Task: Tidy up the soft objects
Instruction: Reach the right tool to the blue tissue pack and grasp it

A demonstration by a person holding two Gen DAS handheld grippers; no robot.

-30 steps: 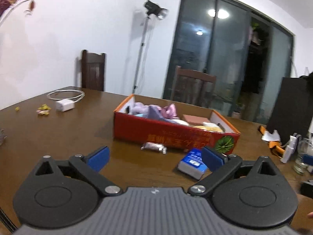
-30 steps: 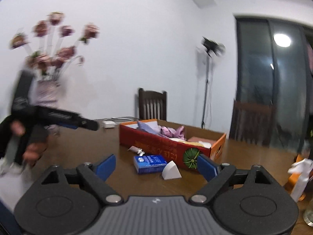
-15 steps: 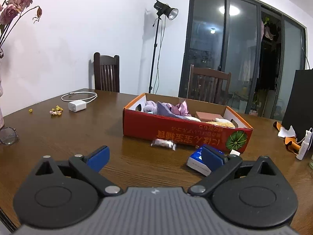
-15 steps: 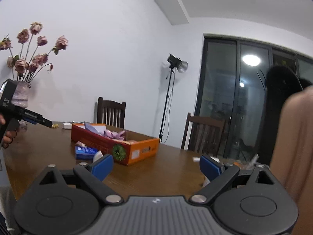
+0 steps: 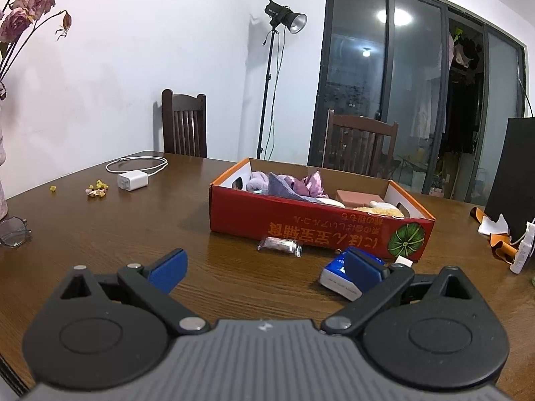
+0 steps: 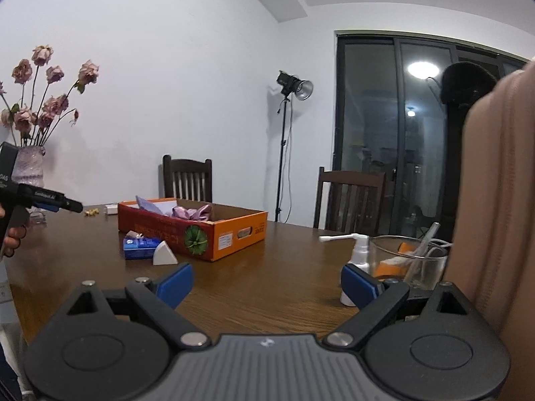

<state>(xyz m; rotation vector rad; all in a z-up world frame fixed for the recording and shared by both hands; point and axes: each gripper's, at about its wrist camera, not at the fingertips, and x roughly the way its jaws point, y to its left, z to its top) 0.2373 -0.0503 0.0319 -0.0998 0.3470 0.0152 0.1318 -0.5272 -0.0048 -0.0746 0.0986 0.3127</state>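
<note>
A red and orange cardboard box [image 5: 311, 224] stands on the brown table and holds purple cloth [image 5: 294, 183], a pink block and a yellow plush. It also shows in the right wrist view [image 6: 197, 230]. In front of it lie a small wrapped packet [image 5: 280, 245], a blue tissue pack [image 5: 337, 277] and a white wedge [image 6: 164, 254]. My left gripper [image 5: 264, 269] is open and empty, held above the table short of the box. My right gripper [image 6: 267, 284] is open and empty, off to the box's right.
A white charger with cable [image 5: 133, 178], yellow crumbs [image 5: 97, 188] and glasses [image 5: 13, 232] lie at the left. A vase of dried roses [image 6: 30, 167] stands at the far left. A spray bottle [image 6: 357, 254] and a glass [image 6: 408, 257] stand near my right gripper. Chairs stand behind the table.
The left gripper has risen and pulled back a little from the box. The right gripper swung right, away from the box, then partly back toward it.
</note>
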